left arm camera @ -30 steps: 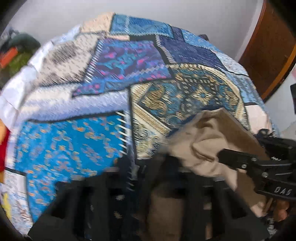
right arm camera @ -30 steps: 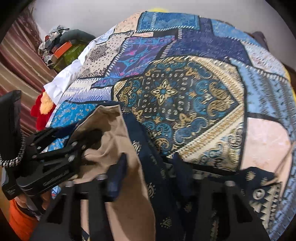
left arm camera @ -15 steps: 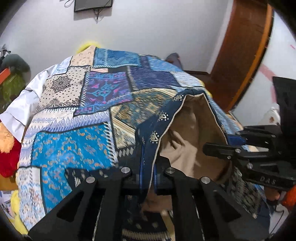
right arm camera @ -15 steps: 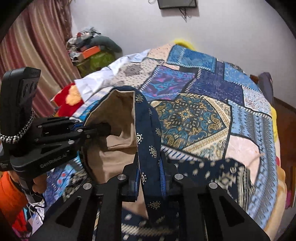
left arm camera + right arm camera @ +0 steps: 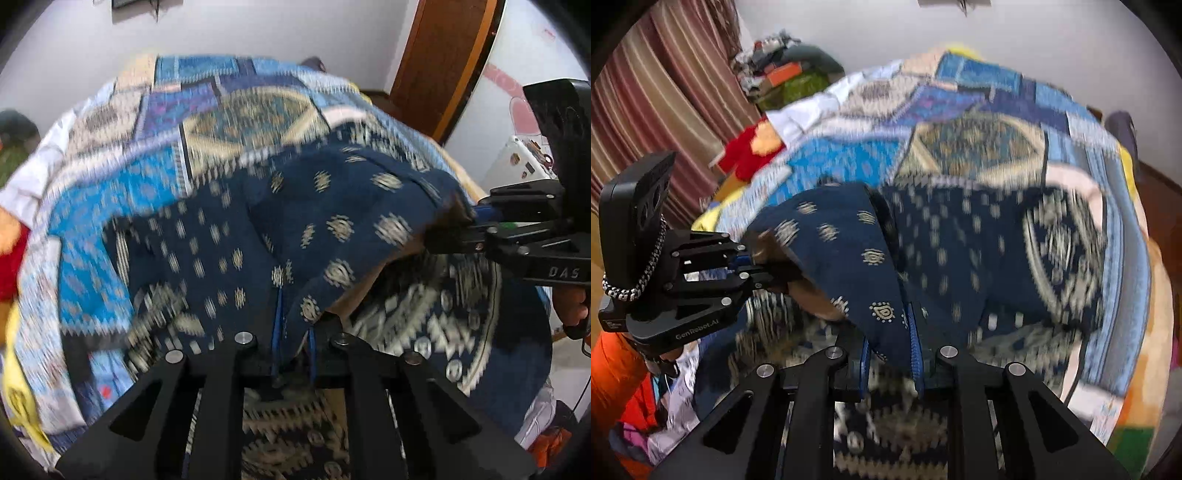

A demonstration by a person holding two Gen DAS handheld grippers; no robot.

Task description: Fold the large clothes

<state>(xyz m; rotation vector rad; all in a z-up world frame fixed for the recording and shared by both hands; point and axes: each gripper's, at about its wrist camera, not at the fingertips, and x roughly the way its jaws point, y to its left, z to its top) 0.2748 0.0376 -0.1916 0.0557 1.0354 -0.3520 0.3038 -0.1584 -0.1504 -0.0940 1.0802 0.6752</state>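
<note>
Since earlier, both hand-held grippers, left (image 5: 291, 354) and right (image 5: 892, 354), have carried the navy patterned garment (image 5: 332, 221) up, each clamped on its edge; tan lining shows underneath.

There are two hand-held grippers: the left hand-held gripper (image 5: 291, 354) and the right hand-held gripper (image 5: 892, 354). There is one dark blue patterned cloth (image 5: 332, 221), one patchwork bed cover (image 5: 110, 206) and one red soft toy (image 5: 748, 151).

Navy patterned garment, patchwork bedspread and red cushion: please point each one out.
Navy patterned garment (image 5: 332, 206), left wrist view, lifted fold.
Patchwork bedspread (image 5: 979, 140), right wrist view, gold-and-teal patch.
Red cushion (image 5: 742, 158), right wrist view, red part.
</note>
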